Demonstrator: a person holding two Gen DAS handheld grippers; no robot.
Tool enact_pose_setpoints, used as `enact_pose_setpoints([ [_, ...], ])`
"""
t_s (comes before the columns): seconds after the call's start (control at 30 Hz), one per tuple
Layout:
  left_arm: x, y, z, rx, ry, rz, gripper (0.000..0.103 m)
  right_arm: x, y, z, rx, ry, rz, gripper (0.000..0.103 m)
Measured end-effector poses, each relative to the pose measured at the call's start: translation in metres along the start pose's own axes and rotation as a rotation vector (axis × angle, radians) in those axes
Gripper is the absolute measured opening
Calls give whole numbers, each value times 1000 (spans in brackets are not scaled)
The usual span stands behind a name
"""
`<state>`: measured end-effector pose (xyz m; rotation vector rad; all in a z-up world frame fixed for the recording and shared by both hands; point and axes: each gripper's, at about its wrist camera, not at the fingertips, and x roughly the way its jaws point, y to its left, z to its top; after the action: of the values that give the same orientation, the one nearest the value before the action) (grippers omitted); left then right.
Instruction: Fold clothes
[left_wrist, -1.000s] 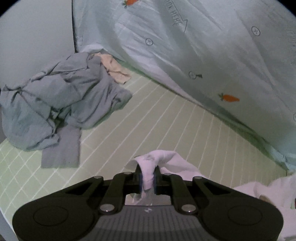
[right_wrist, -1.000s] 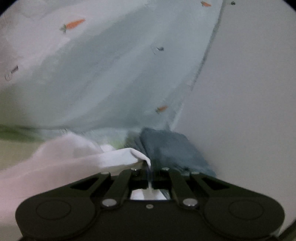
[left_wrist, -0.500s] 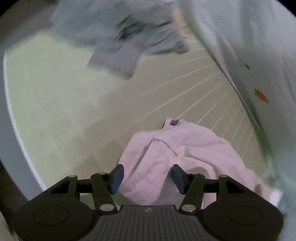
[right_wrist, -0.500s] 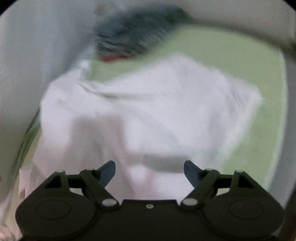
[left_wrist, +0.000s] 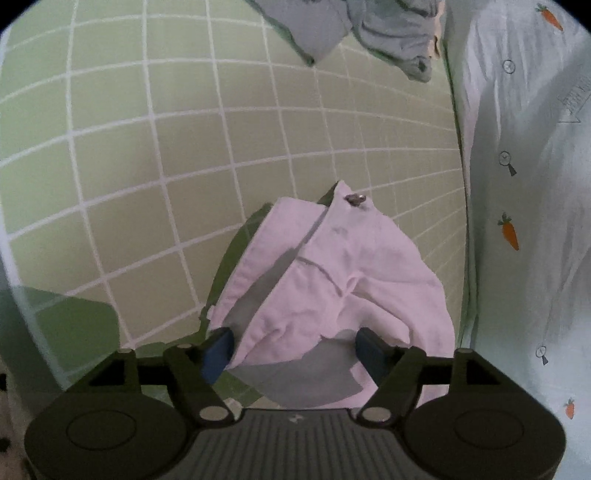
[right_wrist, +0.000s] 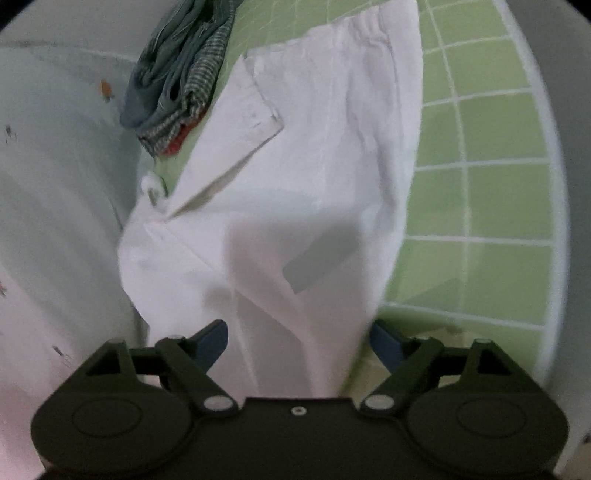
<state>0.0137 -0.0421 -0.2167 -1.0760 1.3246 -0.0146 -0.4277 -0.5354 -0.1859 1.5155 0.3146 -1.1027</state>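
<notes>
A white pair of shorts (left_wrist: 332, 273) lies on the green checked sheet (left_wrist: 184, 147), waistband button end toward the sheet's middle. In the right wrist view the white shorts (right_wrist: 306, 155) stretch away, a back pocket flap lifted. My left gripper (left_wrist: 295, 350) is open, hovering over the crumpled waist end with nothing held. My right gripper (right_wrist: 299, 343) is open over the other end, its jaws wide either side of the cloth, not gripping it.
A heap of grey clothes (left_wrist: 369, 29) lies at the far end. A stack of folded garments (right_wrist: 177, 81), blue, checked and red, lies beside the shorts. A pale carrot-print quilt (left_wrist: 524, 184) runs along one side, seen too in the right view (right_wrist: 55, 184).
Both grippers were shut on the raised white shorts a second ago. They have opened and let go; the shorts now lie on the sheet and both cameras look down.
</notes>
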Motion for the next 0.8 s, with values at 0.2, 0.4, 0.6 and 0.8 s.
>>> enact_pose_setpoints([
  [0.2, 16, -21, -1, 78, -45, 37, 47, 22, 8, 10, 72, 24, 67, 10],
  [0.4, 46, -61, 18, 137, -94, 43, 39, 69, 64, 27, 8, 27, 80, 7],
  [0.6, 107, -136, 45, 263, -94, 8, 36, 121, 129, 45, -74, 19, 78, 7],
  [0.8, 148, -207, 50, 401, -97, 6, 32, 147, 171, 55, -124, -18, 35, 6],
])
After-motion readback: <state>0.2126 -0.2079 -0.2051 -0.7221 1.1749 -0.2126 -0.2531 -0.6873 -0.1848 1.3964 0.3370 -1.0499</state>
